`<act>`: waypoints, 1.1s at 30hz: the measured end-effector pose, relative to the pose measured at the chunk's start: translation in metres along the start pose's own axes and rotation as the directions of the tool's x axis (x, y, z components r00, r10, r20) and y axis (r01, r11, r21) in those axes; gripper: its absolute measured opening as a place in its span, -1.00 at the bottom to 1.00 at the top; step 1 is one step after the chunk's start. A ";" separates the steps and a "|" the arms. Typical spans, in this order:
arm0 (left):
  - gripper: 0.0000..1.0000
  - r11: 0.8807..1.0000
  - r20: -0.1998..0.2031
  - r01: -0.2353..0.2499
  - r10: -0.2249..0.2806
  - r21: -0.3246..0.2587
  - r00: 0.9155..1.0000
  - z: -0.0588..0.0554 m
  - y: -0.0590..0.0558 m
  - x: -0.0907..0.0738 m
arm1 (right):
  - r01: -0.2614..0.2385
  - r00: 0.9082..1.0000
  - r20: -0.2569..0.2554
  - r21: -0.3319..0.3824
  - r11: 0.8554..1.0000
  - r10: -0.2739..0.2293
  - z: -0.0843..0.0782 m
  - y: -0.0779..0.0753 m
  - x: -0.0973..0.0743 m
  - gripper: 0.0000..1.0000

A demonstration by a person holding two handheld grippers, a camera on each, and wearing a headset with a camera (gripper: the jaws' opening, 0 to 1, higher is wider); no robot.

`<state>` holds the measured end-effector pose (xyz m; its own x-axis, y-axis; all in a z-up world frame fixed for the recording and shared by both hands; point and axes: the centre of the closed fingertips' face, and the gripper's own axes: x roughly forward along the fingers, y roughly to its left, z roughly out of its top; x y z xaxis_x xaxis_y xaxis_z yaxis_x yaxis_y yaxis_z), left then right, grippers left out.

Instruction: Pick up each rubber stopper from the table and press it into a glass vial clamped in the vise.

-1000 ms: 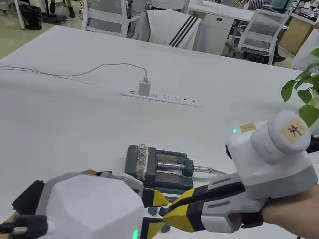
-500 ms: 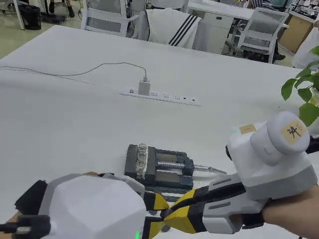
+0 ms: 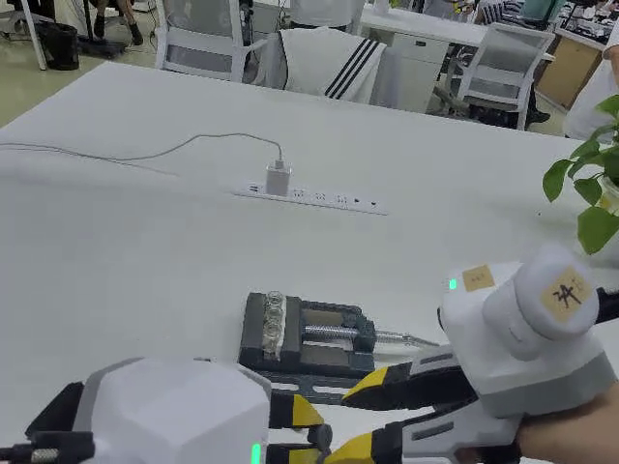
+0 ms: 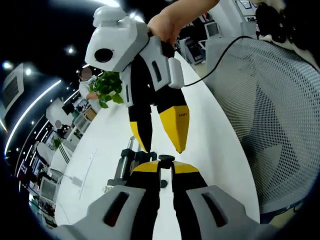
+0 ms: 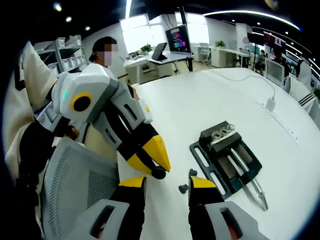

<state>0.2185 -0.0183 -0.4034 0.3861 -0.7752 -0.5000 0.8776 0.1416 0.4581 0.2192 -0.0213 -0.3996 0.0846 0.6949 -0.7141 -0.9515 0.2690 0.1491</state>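
A dark metal vise (image 3: 319,338) stands on the white table (image 3: 145,251) with clear glass vials (image 3: 274,314) clamped at its left end; in the right gripper view the vise (image 5: 230,157) and its vials (image 5: 220,133) are at centre right. My left gripper (image 3: 314,433) is shut on a small dark rubber stopper (image 4: 165,160) held at its yellow tips, in front of the vise. My right gripper (image 3: 343,420) faces it from the right, open, with its jaws either side of the stopper (image 5: 159,173). Two more loose stoppers (image 5: 183,188) lie on the table by the vise base.
A white power strip (image 3: 319,197) with a plugged charger and a cable runs across the table behind the vise. A green plant (image 3: 585,184) stands at the right edge. Chairs line the far side. A mesh chair back (image 4: 270,115) is close to my left gripper.
The right gripper's jaws, close together before, have spread apart around the left gripper's tips. The head camera has tilted slightly, shifting the scene.
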 end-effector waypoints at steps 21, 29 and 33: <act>-0.91 0.932 0.140 0.065 -0.015 -0.357 0.990 0.002 -0.003 -0.003 | -0.031 0.999 -0.039 -0.457 0.889 0.015 0.006 0.017 0.002 -0.66; -0.91 0.933 0.147 0.063 -0.011 -0.354 0.989 0.006 -0.006 -0.003 | -0.062 0.998 -0.053 -0.476 0.877 0.041 0.005 0.021 0.003 -0.78; -0.91 0.932 0.150 0.066 -0.012 -0.357 0.989 0.008 -0.006 -0.003 | -0.062 0.998 -0.051 -0.472 0.879 0.043 0.005 0.021 0.003 -0.80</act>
<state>0.2100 -0.0219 -0.3994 0.3285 -0.8605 -0.3894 0.9445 0.3011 0.1312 0.2014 -0.0101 -0.3950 0.0281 0.6712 -0.7408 -0.9815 -0.1217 -0.1476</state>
